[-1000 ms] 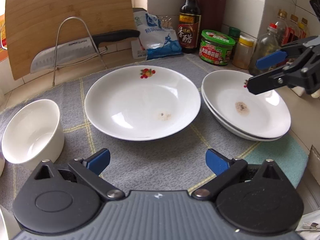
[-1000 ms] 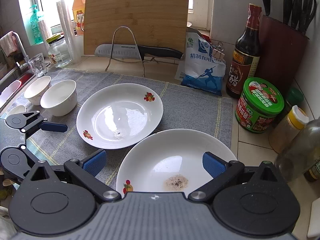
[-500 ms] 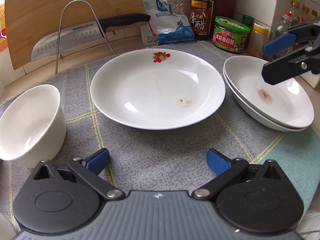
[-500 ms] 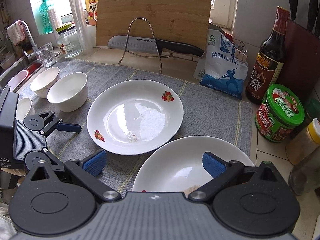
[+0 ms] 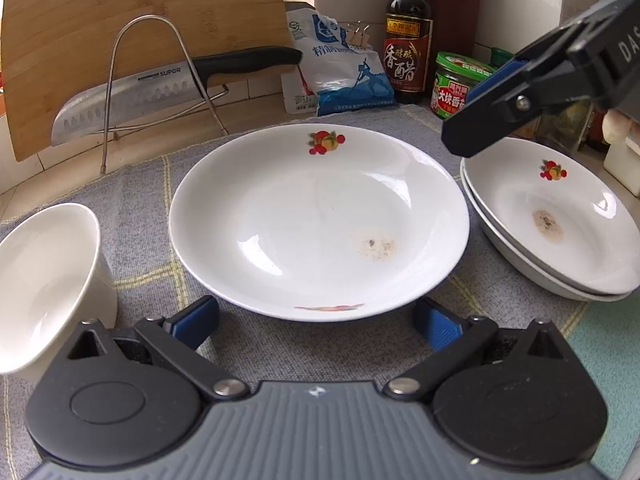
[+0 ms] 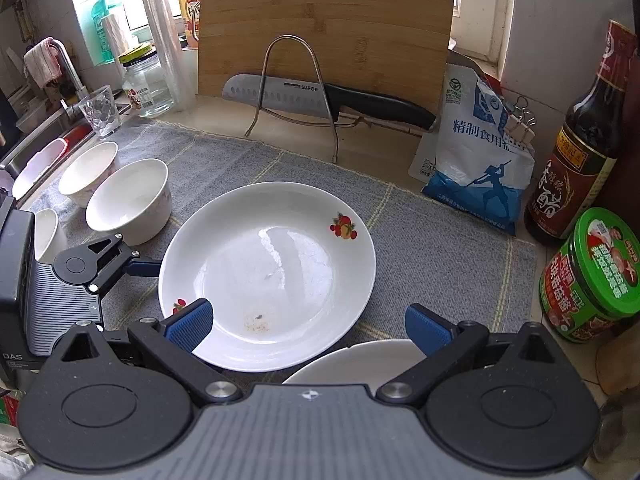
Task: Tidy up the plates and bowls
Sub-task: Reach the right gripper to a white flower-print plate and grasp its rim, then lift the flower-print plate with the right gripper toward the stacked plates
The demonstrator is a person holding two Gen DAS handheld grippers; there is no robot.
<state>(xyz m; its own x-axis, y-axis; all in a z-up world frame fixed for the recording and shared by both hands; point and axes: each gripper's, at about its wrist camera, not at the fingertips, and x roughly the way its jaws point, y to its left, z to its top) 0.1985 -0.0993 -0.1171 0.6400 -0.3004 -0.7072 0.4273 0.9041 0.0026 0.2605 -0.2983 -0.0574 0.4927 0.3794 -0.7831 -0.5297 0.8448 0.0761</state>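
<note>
The plate (image 5: 312,224) lies flat in the middle of the grey mat (image 5: 280,344), fruit print at its far rim and a brownish smear in its well (a second print shows at the near rim). The left gripper (image 5: 316,316) sits low at that near rim, its blue pads spread wide to either side of the edge, touching nothing. To the plate's right a stack (image 5: 560,220) of two plates rests close by, rims nearly meeting; the top one is smeared too. The right gripper (image 6: 308,324) hangs above the gap between plate and stack, jaws spread and empty. On the left, a bowl (image 5: 44,284) stands just beside the plate, with two more bowls (image 6: 90,172) behind it toward the sink. Open mat runs behind the plate up to the knife (image 5: 160,88) on its wire rack, the salt bag (image 5: 340,76) and the vinegar bottle (image 5: 408,40).
</note>
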